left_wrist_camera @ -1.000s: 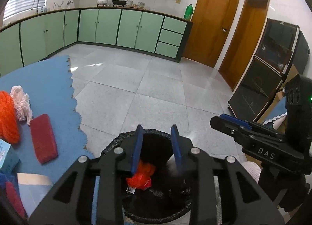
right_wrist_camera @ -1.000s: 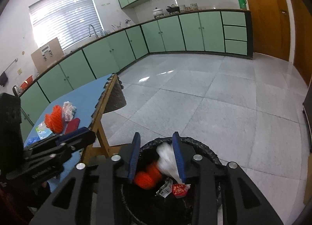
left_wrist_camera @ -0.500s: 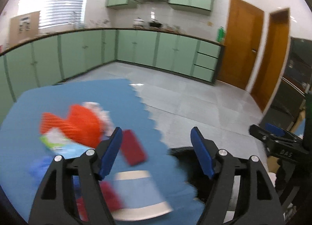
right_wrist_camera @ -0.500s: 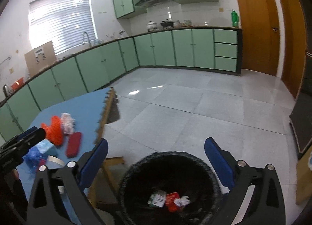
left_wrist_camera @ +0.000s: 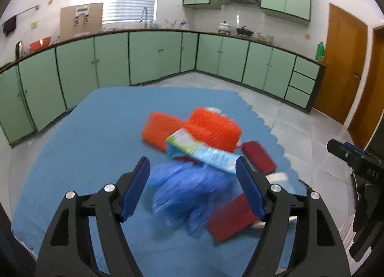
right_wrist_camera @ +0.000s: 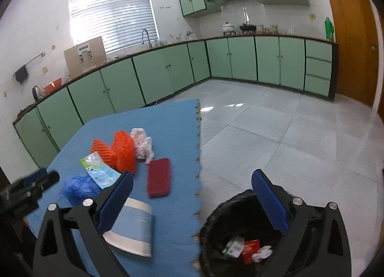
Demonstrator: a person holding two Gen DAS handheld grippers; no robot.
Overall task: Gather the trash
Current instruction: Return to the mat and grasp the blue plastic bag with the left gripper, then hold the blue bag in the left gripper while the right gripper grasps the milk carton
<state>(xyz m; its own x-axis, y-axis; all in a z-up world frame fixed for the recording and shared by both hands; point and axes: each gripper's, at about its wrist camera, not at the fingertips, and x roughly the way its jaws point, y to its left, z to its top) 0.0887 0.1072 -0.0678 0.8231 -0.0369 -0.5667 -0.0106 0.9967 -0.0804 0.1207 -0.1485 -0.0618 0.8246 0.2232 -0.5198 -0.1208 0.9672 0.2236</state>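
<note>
A: What is the left gripper [left_wrist_camera: 193, 189] doing?

B: It hangs over the blue mat [left_wrist_camera: 96, 133] with its jaws spread wide and nothing between them. Just beyond its fingertips lies a crumpled blue plastic bag [left_wrist_camera: 189, 188], blurred in that view.

A: And the right gripper [right_wrist_camera: 192, 201]?

B: Released too, jaws wide apart and empty. Its left finger is over the mat's near right part, its right finger over the black bin [right_wrist_camera: 240, 236] that stands on the floor just right of the mat's scalloped edge.

A: Where is the trash?

B: Most is on the mat. In the right wrist view an orange net [right_wrist_camera: 117, 148] sits toward the middle, with a crumpled white and pink wad [right_wrist_camera: 142, 142] touching its right side. A light blue and green packet [right_wrist_camera: 99, 169] lies against the net's near side, and the blue bag is to the near left of that. A dark red pad [right_wrist_camera: 159, 177] lies flat to the right of the net, close to the mat's edge. Nearest the camera is a light blue piece with white stripes [right_wrist_camera: 133, 226], partly behind the right gripper's left finger. The left wrist view also shows a red flat piece [left_wrist_camera: 230, 217] by its right finger.

A: Anything in the bin?

B: Yes: a white and green wrapper [right_wrist_camera: 233, 249], a red wrapper [right_wrist_camera: 250, 248] and a small white scrap [right_wrist_camera: 262, 251] lie at the bottom.
</note>
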